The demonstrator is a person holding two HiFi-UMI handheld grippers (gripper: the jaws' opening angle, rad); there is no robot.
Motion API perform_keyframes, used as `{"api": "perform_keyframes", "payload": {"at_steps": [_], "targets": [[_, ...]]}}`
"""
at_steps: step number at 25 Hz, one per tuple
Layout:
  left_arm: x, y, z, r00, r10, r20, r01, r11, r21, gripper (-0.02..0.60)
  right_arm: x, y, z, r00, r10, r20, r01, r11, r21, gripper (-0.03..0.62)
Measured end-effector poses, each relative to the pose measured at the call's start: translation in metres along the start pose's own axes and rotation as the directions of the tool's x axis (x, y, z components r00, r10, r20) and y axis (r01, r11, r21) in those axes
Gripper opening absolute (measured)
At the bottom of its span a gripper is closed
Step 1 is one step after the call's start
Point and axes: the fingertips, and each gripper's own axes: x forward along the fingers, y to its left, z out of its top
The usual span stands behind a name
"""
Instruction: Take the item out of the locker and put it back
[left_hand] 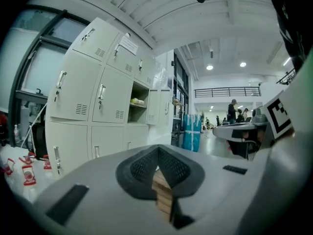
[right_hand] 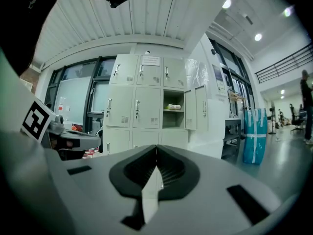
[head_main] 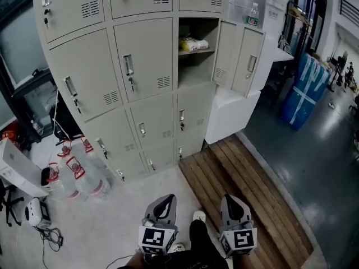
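The lockers (head_main: 140, 66) are pale cream-grey. Their open compartment holds a yellow-and-white packet (head_main: 193, 44). Right of the lockers is a blue bundle (head_main: 305, 91) crossed with pale straps. In front lie brown striped planks (head_main: 241, 189). To the left are clear jugs (head_main: 76, 175) with red labels. The left gripper (head_main: 165, 202) and right gripper (head_main: 231, 200) are grey with black-and-white square markers.

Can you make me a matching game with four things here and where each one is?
Things: 1 yellow packet; 2 bottle; 3 clear jugs; 4 blue bundle.
Places: A on the pale floor by the bottom lockers; B on the shelf in the open locker; C on the dark floor, far right; D peeking over the open door.
Pairs: 1-B, 2-D, 3-A, 4-C.
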Motion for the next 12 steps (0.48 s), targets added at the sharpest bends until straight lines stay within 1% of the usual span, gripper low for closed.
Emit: {"api": "perform_keyframes", "payload": {"at_steps": [3,6,9,12], "targets": [[0.014,0.012,-0.003,1.000,0.024,-0.001,-0.024,1.000,0.013,0.004,0.019,-0.011,-0.009,1.000,0.005,-0.011,-0.004,1.000,0.014,0.003],[0.035,0.017,-0.003,1.000,0.017,-0.012,-0.017,1.000,-0.003,0.005,0.045,-0.025,-0.013,1.000,0.017,-0.014,-0.017,1.000,0.017,0.003],[0.063,0.024,-0.003,0.999,0.033,-0.016,-0.033,0.999,-0.020,0.004,0.077,-0.037,-0.008,0.999,0.048,-0.006,-0.048,0.999,0.006,0.003],[0.094,0.028,-0.008,0.997,0.064,-0.049,-0.064,0.998,-0.007,0.005,0.109,-0.054,-0.007,0.996,0.085,-0.006,-0.085,0.996,0.005,0.003]]}}
